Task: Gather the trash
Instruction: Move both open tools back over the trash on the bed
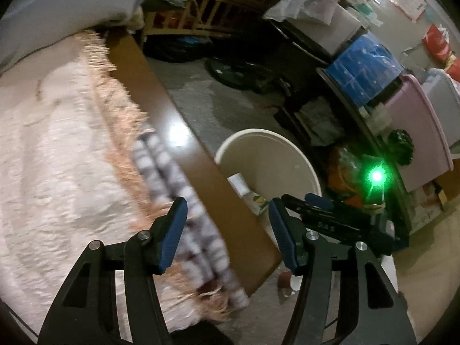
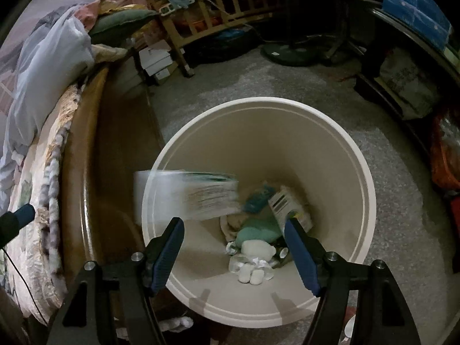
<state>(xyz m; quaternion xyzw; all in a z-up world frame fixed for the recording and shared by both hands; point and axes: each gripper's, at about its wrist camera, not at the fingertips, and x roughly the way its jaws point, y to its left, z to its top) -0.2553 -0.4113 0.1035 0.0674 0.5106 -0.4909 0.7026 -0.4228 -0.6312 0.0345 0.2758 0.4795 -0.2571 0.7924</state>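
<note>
Bed: a pale pink, textured bedspread with a tan fringe [image 1: 51, 155] covers the bed on the left; its glossy brown wooden side rail [image 1: 184, 149] runs diagonally beside the bin.
Roll on the bed edge: a blurred grey-and-white patterned roll [image 1: 184, 210] lies along the fringe, next to the rail.
Left claw: the black two-finger left claw with blue pads [image 1: 227, 230] hangs spread over the bed edge, nothing pinched; the patterned roll passes under its left finger, and I cannot tell whether they touch.
Bin: a round cream plastic waste bin [image 2: 356, 155] stands on the grey speckled floor [image 2: 230, 83], just beside the bed rail.
Trash in the bin: a teal crumpled piece [image 2: 256, 230], white wads [image 2: 253, 250] and a striped white carton [image 2: 284, 204] lie at the bottom.
Falling piece: a blurred white printed packet [image 2: 198, 198] sits in mid-air over the bin's left rim, free of both fingers.
Right claw: the matching black right claw with blue pads [image 2: 234, 237] is spread above the bin mouth, pointing steeply down, empty.
Far side: a wooden slatted crib [image 2: 218, 3] stands beyond the bin; on the right, stacked storage boxes, one blue [image 1: 365, 66], one pink [image 1: 417, 132].
</note>
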